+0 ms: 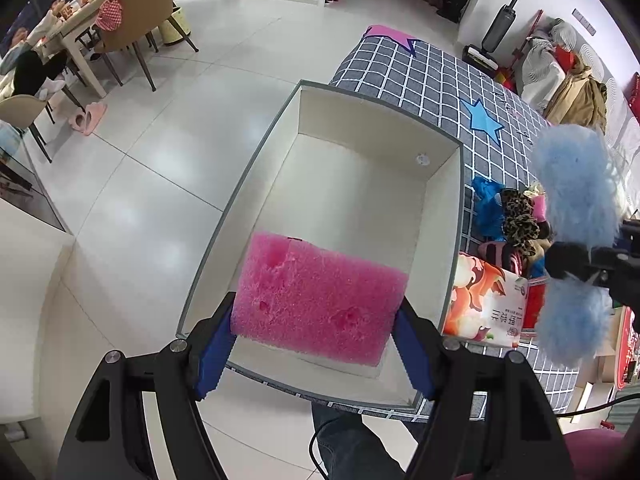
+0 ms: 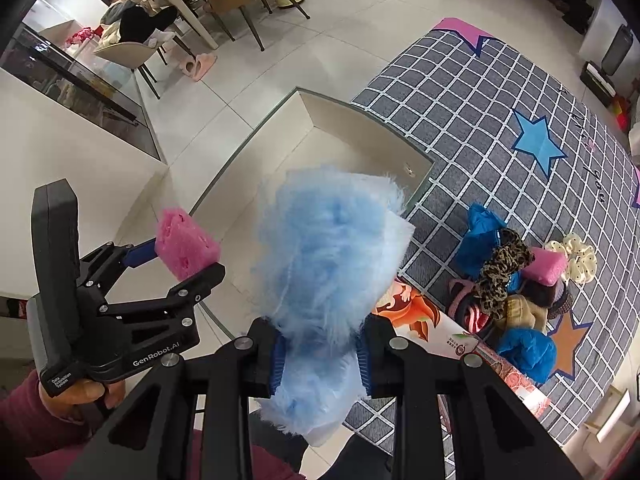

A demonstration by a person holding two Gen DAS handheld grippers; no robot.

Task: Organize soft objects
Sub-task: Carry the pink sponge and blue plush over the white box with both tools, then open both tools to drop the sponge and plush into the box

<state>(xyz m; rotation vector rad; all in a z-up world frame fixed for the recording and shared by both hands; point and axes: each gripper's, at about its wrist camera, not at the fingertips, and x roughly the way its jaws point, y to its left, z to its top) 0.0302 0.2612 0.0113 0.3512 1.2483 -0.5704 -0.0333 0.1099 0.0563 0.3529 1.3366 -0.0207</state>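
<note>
Blue pads of the left gripper (image 1: 316, 344) pinch a porous pink sponge (image 1: 316, 300) above the open white box (image 1: 454, 240). Right gripper (image 2: 320, 354) squeezes a fluffy blue duster (image 2: 324, 256) nearby. Both are squishy, so a slack pinch could let one slip and miss the box.

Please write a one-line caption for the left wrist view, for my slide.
Left gripper holds a pink sponge above the open white box, right gripper carrying a fluffy blue item nearby.
</note>
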